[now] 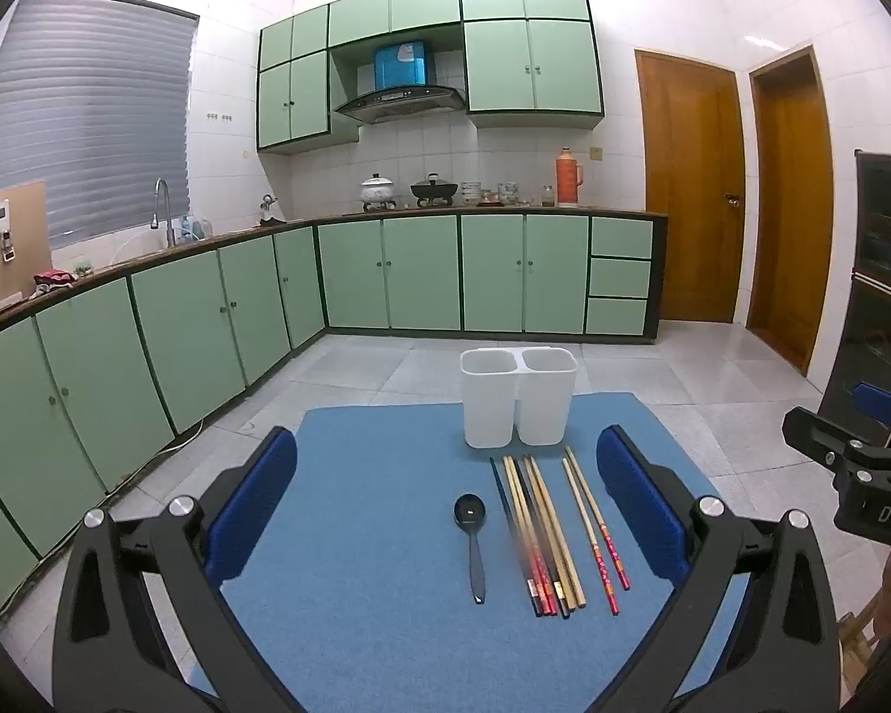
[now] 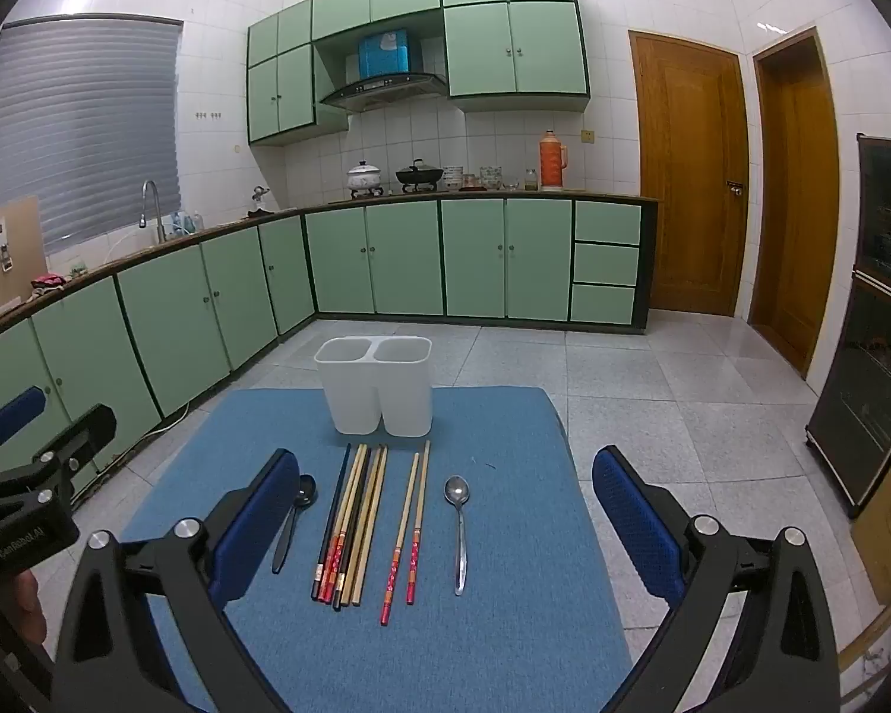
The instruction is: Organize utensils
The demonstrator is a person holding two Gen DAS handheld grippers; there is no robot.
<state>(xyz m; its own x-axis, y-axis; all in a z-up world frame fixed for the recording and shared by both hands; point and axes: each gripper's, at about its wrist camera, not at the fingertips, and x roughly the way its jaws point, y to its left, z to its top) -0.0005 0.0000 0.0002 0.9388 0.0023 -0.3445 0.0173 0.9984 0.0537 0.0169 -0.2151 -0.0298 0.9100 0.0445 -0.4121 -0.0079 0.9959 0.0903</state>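
Right wrist view — two spoons (image 2: 458, 529), one two-compartment holder (image 2: 375, 383).

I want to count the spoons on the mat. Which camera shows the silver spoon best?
The right wrist view: the silver spoon lies in full sight on the blue mat, right of the chopsticks. The left wrist view does not show it at all; only the black spoon appears there.
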